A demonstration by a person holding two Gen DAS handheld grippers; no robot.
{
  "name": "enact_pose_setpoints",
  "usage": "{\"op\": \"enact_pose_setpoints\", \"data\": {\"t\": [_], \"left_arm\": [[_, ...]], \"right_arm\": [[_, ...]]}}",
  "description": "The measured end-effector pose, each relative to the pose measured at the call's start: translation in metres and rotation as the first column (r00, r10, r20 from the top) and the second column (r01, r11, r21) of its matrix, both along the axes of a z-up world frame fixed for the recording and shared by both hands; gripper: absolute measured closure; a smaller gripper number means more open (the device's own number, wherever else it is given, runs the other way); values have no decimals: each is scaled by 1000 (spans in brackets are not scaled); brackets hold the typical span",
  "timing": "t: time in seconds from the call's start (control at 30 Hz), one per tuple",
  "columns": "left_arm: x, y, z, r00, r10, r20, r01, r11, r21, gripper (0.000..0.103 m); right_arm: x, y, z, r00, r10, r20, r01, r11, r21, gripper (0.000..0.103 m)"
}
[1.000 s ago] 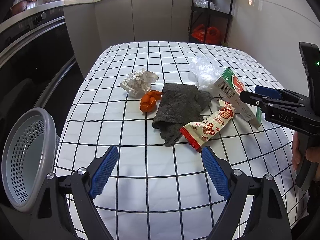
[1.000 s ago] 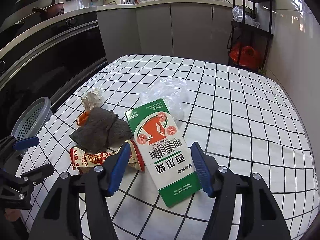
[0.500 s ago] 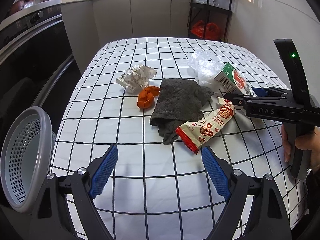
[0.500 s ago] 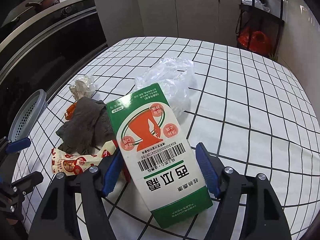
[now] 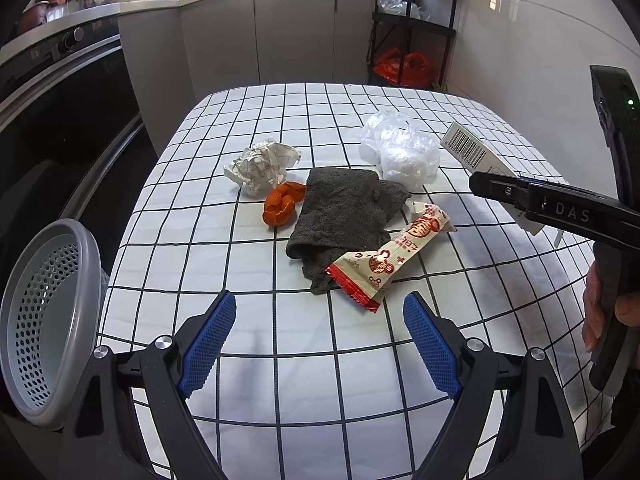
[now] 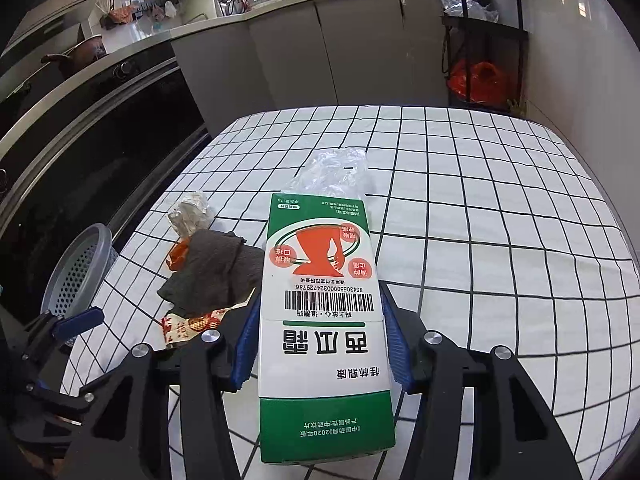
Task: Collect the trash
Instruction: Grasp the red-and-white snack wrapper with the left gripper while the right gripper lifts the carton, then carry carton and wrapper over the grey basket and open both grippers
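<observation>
My right gripper [image 6: 318, 344] is shut on a green and white carton [image 6: 322, 312] and holds it tilted up off the checked table [image 6: 480, 208]; the carton's barcode end shows in the left wrist view [image 5: 472, 152]. My left gripper [image 5: 320, 344] is open and empty above the table's near edge. In front of it lie a red and cream snack wrapper [image 5: 388, 260], a dark grey cloth [image 5: 344, 216], orange peel [image 5: 280, 206], crumpled paper [image 5: 262, 164] and a clear plastic bag [image 5: 400, 150].
A grey perforated basket [image 5: 44, 320] stands off the table's left edge; it also shows in the right wrist view [image 6: 80, 268]. Dark oven fronts run along the left. A black shelf with a red bag [image 5: 402, 66] stands behind the table.
My right gripper has closed on the carton and lifted it off the table. My left gripper has drawn back slightly and stays open.
</observation>
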State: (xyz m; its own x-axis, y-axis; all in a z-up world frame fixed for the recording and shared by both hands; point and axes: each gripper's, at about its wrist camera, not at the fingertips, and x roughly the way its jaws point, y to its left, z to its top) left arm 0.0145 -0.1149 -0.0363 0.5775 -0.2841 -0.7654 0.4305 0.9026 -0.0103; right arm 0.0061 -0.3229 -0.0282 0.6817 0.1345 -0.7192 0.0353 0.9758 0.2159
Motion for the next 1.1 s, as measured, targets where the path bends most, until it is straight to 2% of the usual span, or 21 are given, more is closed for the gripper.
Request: {"op": "enact_pose_setpoints", "data": {"t": [0.13, 0.23, 0.37, 0.53, 0.7, 0.77, 0.87, 0.93, 0.97, 1.1], "left_arm": [[-7, -8, 4, 999, -27, 20, 28, 1000, -8, 19], [-9, -18, 6, 998, -56, 42, 56, 998, -2, 19], [-3, -31, -3, 996, -90, 25, 90, 996, 10, 19], [12, -43, -20, 996, -85, -5, 85, 995, 42, 19], [21, -56, -24, 997, -73, 5, 73, 995, 68, 21], [24, -62, -23, 997, -75, 12, 74, 995, 71, 26], [24, -71, -24, 997, -80, 14, 79, 993, 84, 38], [22, -76, -25, 996, -88, 6, 88, 993, 83, 56], [22, -78, -26, 996, -92, 4, 91, 993, 81, 61], [16, -75, -23, 996, -93, 11, 92, 994, 67, 69]], "right_arm": [[-24, -1, 13, 999, -46, 24, 45, 998, 40, 51], [-45, -8, 21, 995, -89, 42, 84, 991, 104, 51], [-66, -20, 33, 988, -134, 81, 118, 977, 178, 51], [-70, -38, 39, 983, -160, 89, 132, 957, 257, 51], [-67, -45, 37, 983, -167, 77, 137, 945, 298, 51], [-65, -47, 37, 983, -165, 78, 135, 943, 304, 51], [-65, -47, 37, 984, -160, 78, 128, 942, 309, 51], [-64, -46, 36, 985, -155, 75, 125, 942, 310, 51], [-63, -45, 35, 985, -154, 73, 124, 943, 309, 51], [-61, -44, 32, 987, -147, 59, 122, 943, 308, 51]]}}
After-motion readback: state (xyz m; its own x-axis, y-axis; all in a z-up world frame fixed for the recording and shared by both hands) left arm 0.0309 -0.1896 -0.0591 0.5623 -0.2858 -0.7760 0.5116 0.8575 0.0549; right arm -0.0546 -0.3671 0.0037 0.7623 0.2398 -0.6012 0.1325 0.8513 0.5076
